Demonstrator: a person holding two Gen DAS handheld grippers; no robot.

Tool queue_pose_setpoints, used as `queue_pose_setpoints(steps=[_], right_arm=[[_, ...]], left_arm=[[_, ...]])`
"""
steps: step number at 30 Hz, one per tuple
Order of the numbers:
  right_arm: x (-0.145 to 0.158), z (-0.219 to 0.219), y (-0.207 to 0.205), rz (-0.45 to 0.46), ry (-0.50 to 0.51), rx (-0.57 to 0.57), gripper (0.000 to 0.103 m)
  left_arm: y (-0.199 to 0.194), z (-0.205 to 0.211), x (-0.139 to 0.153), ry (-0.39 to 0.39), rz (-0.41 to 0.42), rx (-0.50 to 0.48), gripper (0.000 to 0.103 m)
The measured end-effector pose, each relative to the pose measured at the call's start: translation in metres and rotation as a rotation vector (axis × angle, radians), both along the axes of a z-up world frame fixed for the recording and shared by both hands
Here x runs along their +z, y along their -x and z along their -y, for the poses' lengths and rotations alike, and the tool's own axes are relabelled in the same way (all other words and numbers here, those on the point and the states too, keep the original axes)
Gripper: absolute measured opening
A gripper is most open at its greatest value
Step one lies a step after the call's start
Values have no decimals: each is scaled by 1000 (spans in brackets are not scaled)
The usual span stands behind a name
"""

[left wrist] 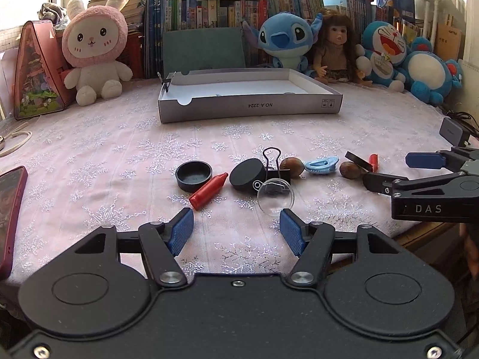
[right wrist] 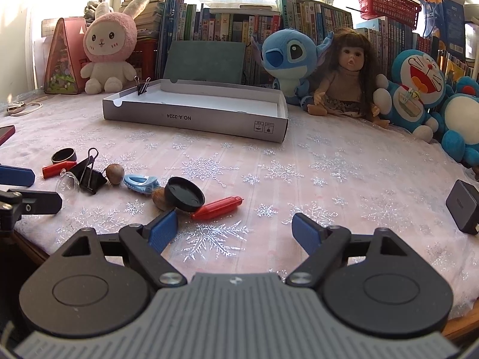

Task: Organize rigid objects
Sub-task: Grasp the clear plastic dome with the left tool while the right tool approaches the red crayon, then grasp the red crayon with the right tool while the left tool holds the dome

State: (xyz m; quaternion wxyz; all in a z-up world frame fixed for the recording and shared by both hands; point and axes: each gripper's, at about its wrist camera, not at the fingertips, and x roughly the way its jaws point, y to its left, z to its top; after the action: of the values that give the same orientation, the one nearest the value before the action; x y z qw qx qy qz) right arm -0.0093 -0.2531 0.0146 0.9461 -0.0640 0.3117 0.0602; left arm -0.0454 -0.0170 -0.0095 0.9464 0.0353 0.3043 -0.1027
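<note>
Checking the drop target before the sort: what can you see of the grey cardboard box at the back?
The grey cardboard box is a shallow, open tray, grey outside and white inside, lying flat on the snowflake tablecloth beyond the row of small objects. Its front wall carries upside-down print "NO.A-2224" and two small symbols. Half-round notches are cut into the rim at the left corners. A black binder clip is clamped upright on its left wall. The visible interior looks nearly bare; the floor behind the front wall is hidden. Neither gripper touches it.

Sunlit windows [left wrist: 24, 3] behind a packed row of books [left wrist: 209, 12], plush toys [right wrist: 109, 48] along a snowflake-patterned tablecloth [right wrist: 314, 179].
</note>
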Motion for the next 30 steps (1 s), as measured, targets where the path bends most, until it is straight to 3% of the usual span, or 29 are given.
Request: queue_pose_setpoints(steps=[7,15,24,30], right_arm=[[0,1,-2,-11,-19,3,89],[0,8,-8,-22,-28,-30,87],[-1,16,-13,-33,-42,-81,81],[-1,19,-16,-33,-68,-105,70]], left_arm=[[-4,6,-1,20,13,-7,57],[-10,3,0,67,20,19,29],[-9,0,-1,49,35,44,28],[-9,-8,0,45,36,68,28]])
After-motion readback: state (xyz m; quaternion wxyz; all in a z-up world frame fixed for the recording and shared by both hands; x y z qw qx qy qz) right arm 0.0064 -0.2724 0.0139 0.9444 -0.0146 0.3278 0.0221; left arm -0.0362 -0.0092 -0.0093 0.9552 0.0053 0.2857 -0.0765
